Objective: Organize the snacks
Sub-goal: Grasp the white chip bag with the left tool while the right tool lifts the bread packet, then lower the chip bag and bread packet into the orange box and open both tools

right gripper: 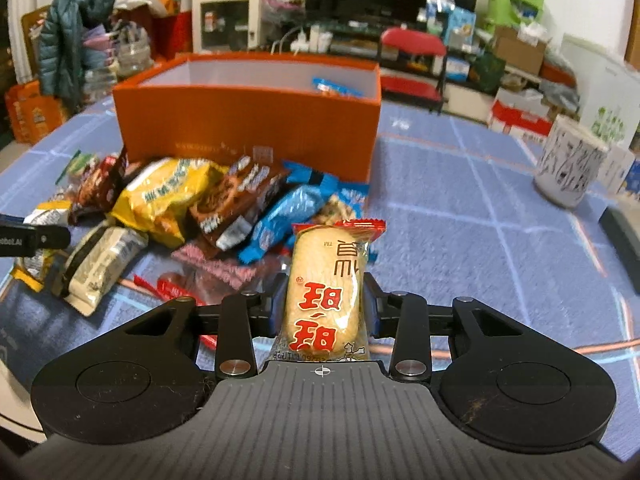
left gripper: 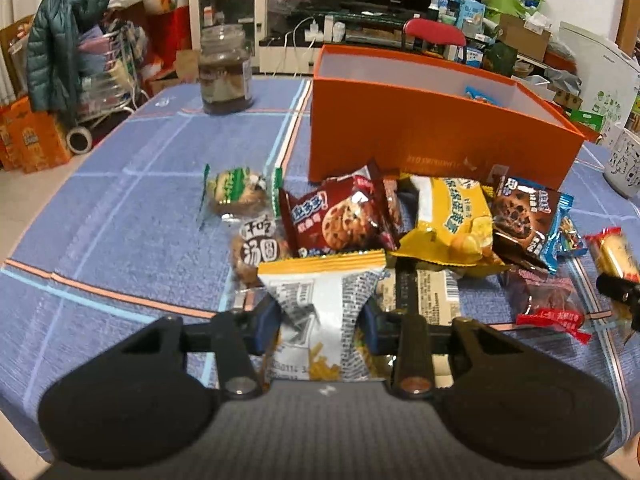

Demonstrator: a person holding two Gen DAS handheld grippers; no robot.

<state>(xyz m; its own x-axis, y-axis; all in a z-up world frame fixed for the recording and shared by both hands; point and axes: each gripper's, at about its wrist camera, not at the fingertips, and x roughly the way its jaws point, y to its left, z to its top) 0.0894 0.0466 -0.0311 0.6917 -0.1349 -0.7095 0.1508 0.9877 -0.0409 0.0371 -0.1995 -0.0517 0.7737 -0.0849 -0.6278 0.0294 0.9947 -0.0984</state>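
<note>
Slippage is the main risk on both sides. Left tool (left gripper: 320, 320) is pinched tight on a crumpled yellow-topped white packet (left gripper: 320, 292), gripping only its narrow waist, so the foil could slide free on the way to the orange box (left gripper: 432, 136), which stands beyond the snack pile (left gripper: 400, 220) ahead of it. Right tool (right gripper: 324, 308) is closed on a rice cracker pack (right gripper: 326, 288) that stands tall above its pads; squeezing harder could crack the cracker, and a quick swing could tip it out. The box lies ahead and to the left of this tool, so the two tools may cross paths above the pile.

The counter (right gripper: 460, 208) wears a blue checked cloth that could snag or drag. A glass jar (left gripper: 226, 70) stands far left of the left tool, a patterned cup (right gripper: 570, 164) far right of the right one. The room behind is crowded with cartons, shelves and a red chair (right gripper: 414, 46).
</note>
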